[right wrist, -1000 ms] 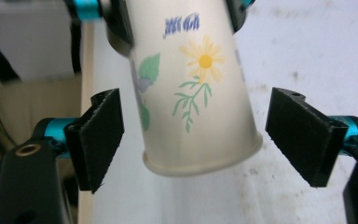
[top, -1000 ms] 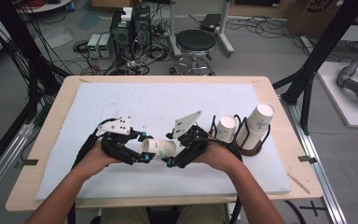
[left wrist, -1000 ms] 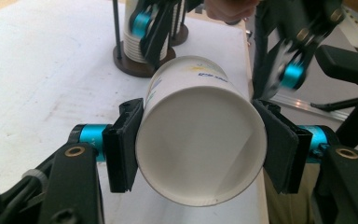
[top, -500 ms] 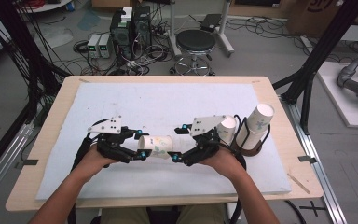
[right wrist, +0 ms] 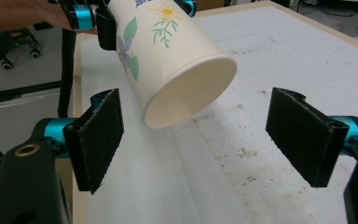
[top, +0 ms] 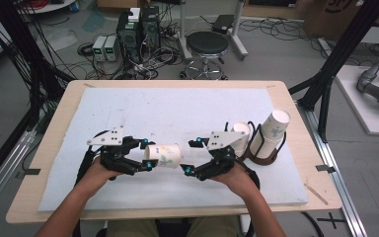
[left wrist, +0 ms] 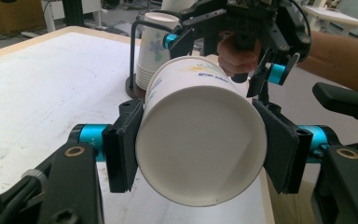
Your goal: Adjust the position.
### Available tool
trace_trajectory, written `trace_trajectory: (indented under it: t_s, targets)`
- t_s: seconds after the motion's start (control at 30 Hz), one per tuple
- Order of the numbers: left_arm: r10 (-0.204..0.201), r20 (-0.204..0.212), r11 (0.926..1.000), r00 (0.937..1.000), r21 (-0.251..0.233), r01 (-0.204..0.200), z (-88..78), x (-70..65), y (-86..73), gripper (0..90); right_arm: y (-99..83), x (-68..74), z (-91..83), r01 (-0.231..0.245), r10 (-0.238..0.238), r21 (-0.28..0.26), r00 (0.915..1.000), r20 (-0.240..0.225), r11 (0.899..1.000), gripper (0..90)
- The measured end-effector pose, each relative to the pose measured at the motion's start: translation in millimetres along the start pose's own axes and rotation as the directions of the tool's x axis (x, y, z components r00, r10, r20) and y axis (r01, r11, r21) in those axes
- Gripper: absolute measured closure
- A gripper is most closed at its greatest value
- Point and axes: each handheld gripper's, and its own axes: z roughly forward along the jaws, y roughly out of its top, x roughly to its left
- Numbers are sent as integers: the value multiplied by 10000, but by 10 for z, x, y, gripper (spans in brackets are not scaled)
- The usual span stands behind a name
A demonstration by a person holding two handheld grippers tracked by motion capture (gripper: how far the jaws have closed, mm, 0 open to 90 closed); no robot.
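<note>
Left gripper [top: 145,160], black ribbed pads clamped on the base end of a flower-printed paper cup [top: 164,155], held level above the white foam-topped table [top: 187,113]. Right gripper [top: 191,157], jaws wide apart, nothing between them, facing the cup's round open rim. Beyond: stacked cups [top: 273,129] upright in a dark wire holder [top: 259,157].

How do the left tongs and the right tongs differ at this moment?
The left tongs are shut on the paper cup, pads pressing its sides; the right tongs stand open, holding nothing. The cup's base faces the left tongs, its open mouth the right tongs. Both have black pads.
</note>
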Motion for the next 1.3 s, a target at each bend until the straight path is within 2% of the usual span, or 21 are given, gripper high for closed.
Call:
trace_trajectory:
  t_s: [0.1, 0.27, 0.7, 1.0, 1.2, 1.3]
  targets:
    - [59, 62, 9999, 10000, -112, -58, -4, -7, -8, 371, -39, 1, 31, -32, 32, -68, 10000, -10, 10000, 195]
    - [110, 194, 9997, 9998, -200, -106, -16, -13, -4, 372, -78, 18, 86, -138, 134, -105, 9993, -337, 9999, 196]
    - [204, 499, 9995, 9985, -253, -191, -9, -48, 13, 373, -63, 23, 203, -257, 232, -258, 9953, -942, 9993, 196]
    - [332, 848, 9992, 9958, -240, -313, 6, -64, 21, 374, -11, 31, 288, -23, 5, -127, 9902, -1394, 9999, 196]
    - [333, 1029, 9988, 9941, -381, -295, 4, -64, 21, 374, -12, 19, 307, 86, -138, -318, 9860, -1664, 9995, 199]
    - [350, 1080, 9987, 9935, -400, -308, 3, -64, 21, 374, -12, 23, 303, 148, -226, -432, 9823, -1859, 9990, 244]
